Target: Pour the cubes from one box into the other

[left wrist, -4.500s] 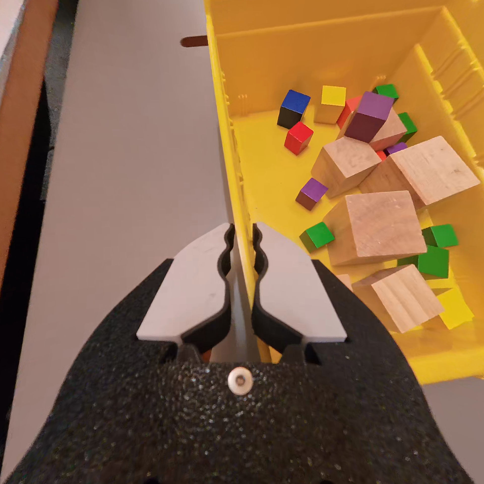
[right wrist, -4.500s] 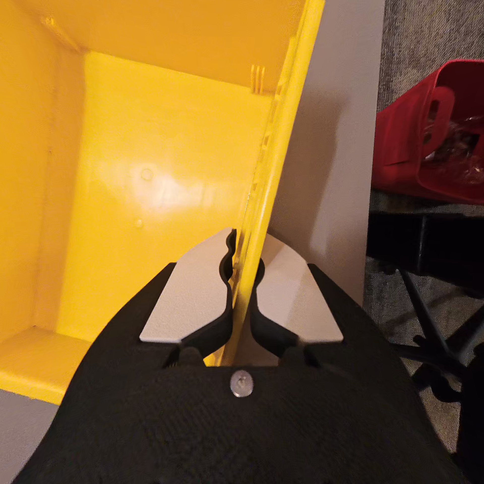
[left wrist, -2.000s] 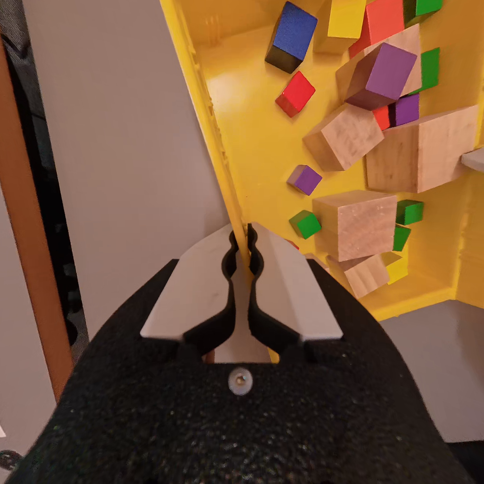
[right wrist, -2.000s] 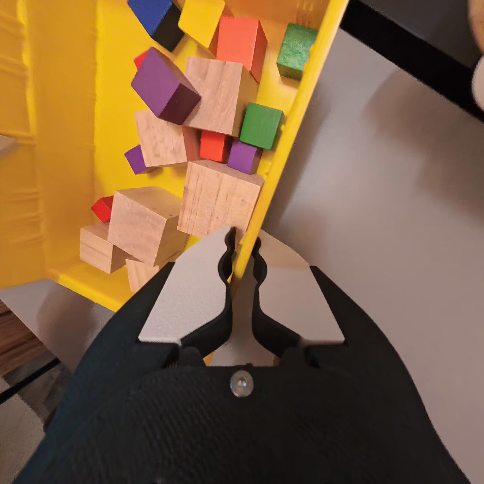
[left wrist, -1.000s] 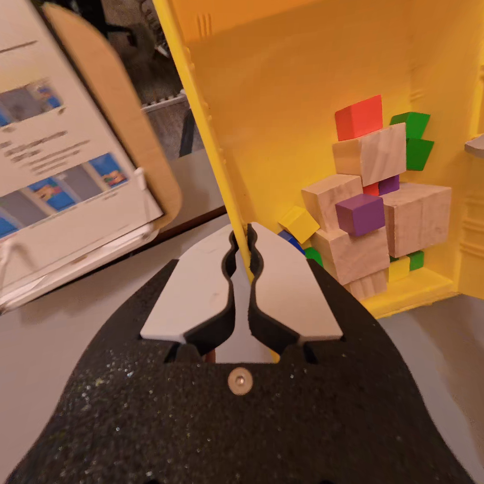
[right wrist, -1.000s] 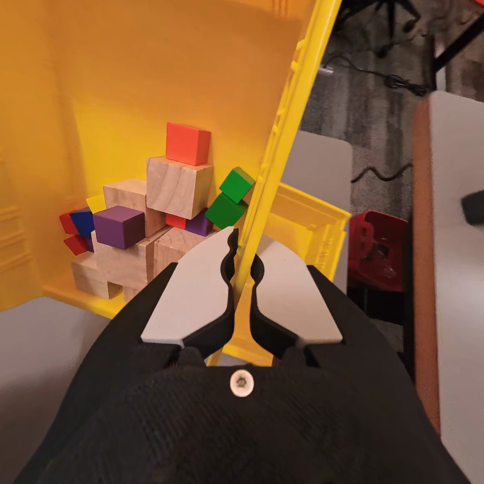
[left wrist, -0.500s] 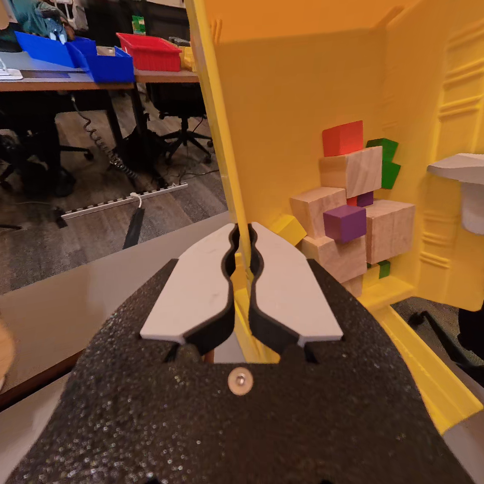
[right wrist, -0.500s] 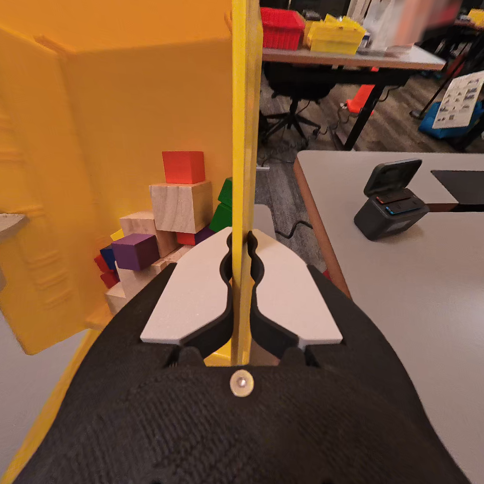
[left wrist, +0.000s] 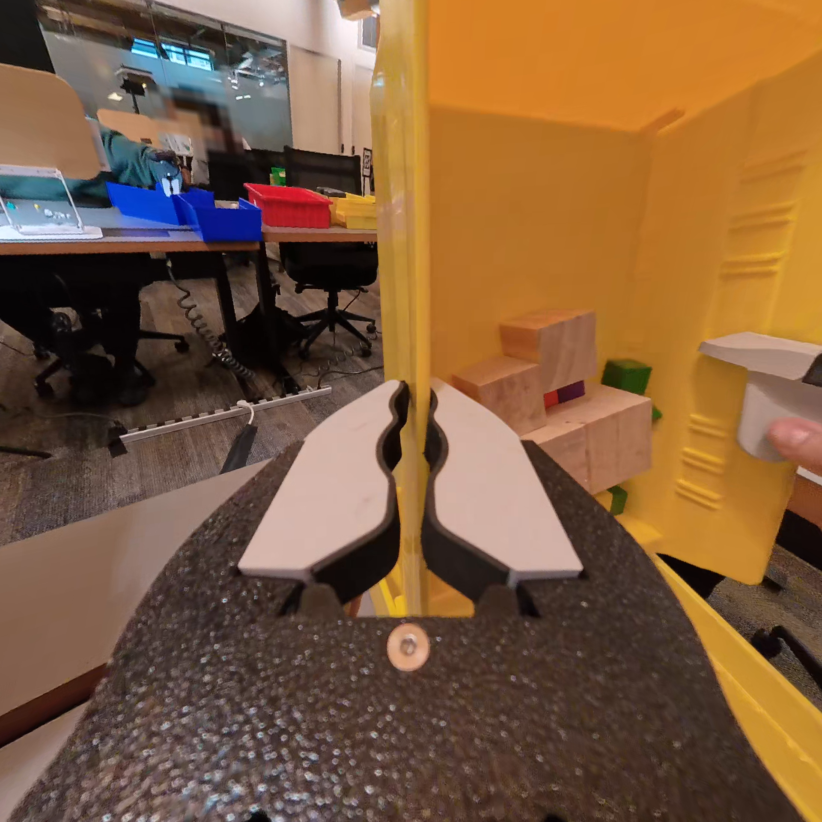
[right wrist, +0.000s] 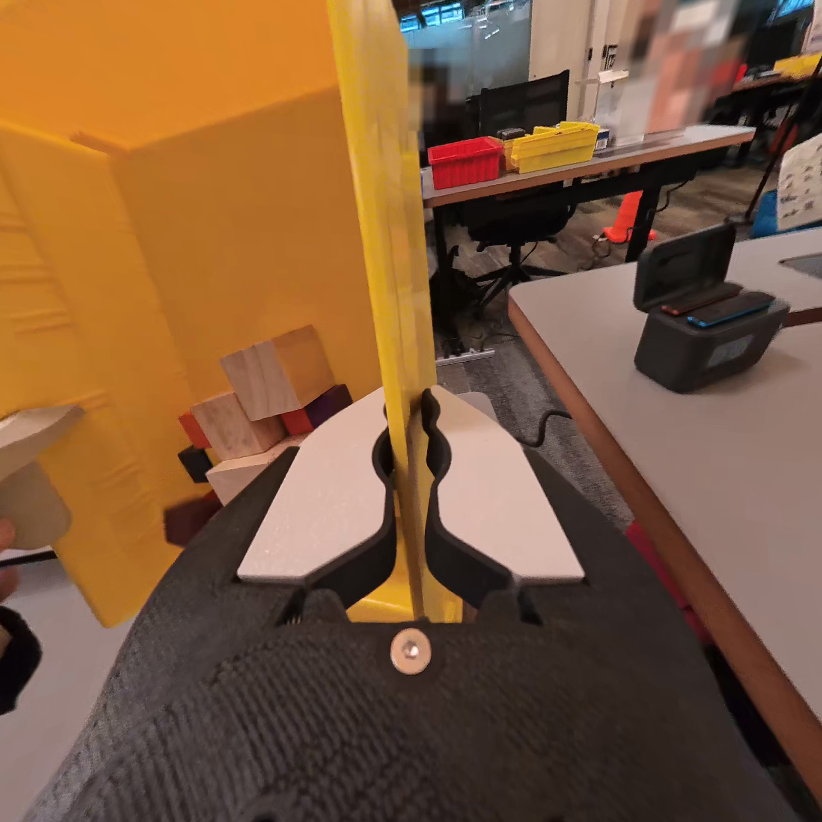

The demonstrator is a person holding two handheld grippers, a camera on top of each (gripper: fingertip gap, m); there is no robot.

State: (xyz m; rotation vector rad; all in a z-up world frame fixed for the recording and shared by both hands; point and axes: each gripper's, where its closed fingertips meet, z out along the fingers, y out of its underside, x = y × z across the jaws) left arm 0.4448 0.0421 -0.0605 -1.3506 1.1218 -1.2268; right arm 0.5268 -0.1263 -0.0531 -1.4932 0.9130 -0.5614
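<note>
Both grippers, left (left wrist: 413, 400) and right (right wrist: 407, 400), pinch the tipped yellow box (left wrist: 533, 222); their fingers half-hide its cubes (left wrist: 551, 351).

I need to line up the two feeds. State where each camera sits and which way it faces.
Left wrist view: on the left tool, facing along the yellow box wall it clamps; a fingertip shows.
Right wrist view: on the right tool, clamping the opposite wall, facing a grey table.
Shared: the box and wooden cubes inside.
</note>
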